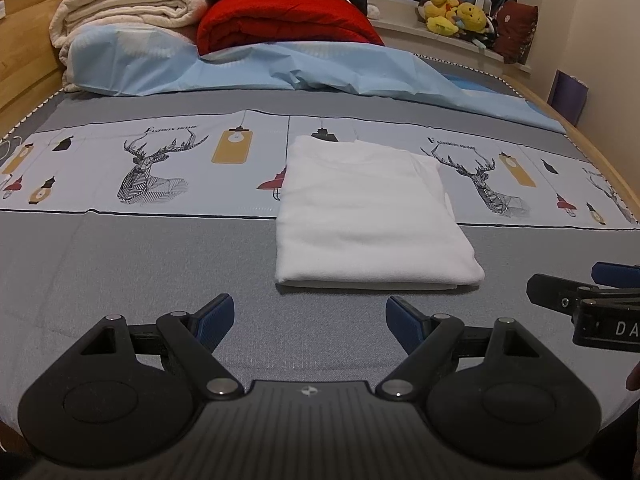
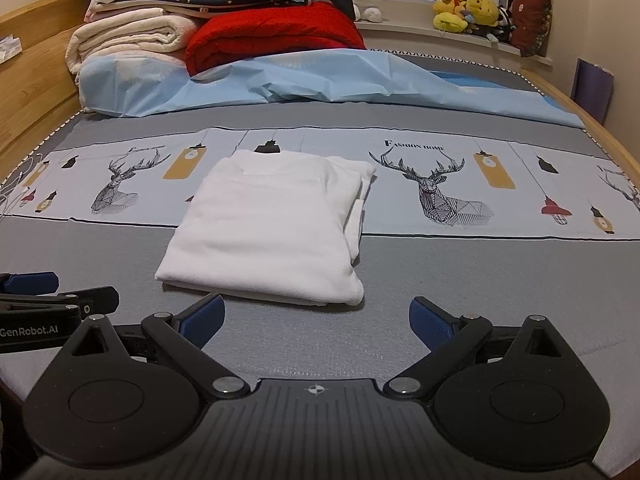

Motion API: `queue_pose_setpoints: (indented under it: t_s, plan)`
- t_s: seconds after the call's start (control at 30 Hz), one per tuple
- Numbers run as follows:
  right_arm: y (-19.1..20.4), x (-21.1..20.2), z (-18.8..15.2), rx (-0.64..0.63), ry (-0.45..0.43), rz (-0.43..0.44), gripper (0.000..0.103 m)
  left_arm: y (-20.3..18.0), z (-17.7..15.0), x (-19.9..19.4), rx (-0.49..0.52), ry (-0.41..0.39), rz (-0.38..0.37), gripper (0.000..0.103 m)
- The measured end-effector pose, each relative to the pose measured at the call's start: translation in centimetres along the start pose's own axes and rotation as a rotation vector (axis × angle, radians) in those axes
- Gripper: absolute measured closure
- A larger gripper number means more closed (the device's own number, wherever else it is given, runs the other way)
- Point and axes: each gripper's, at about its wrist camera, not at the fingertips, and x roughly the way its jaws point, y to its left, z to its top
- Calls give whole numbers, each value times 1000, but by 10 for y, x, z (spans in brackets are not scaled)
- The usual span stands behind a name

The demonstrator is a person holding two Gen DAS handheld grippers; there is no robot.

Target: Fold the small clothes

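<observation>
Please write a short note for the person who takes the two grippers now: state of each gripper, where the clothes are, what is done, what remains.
Left gripper: open, holds nothing, hovering over the bed just short of the shirt's near edge.
Right gripper: open, holds nothing, beside the left one, also short of the shirt.
White shirt: lies flat in the middle of the bed, folded into a rectangle; loose layers show along its right edge.
Done: this shirt looks folded.
Left: maybe tidy that right edge or fold once more. No other unfolded small garment is visible; the blankets stacked at the far end look folded.
</observation>
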Motion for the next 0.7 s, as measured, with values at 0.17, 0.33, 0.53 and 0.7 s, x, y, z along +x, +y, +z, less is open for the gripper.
queue_pose_setpoints:
  t_s: [0.17, 0.33, 0.53, 0.7]
  plan:
    - [1, 0, 0, -3, 1, 2, 5, -1, 0, -1, 5, -3, -1, 16]
    - [1, 0, 0, -3, 0, 2, 5, -1, 0, -1, 4, -2, -3, 16]
    - [2, 0, 0, -2, 0, 1, 5, -2, 0, -1, 7, -4, -5, 16]
    - [3, 1, 0, -4, 1, 1, 5, -1, 0, 0, 8, -5, -6, 16]
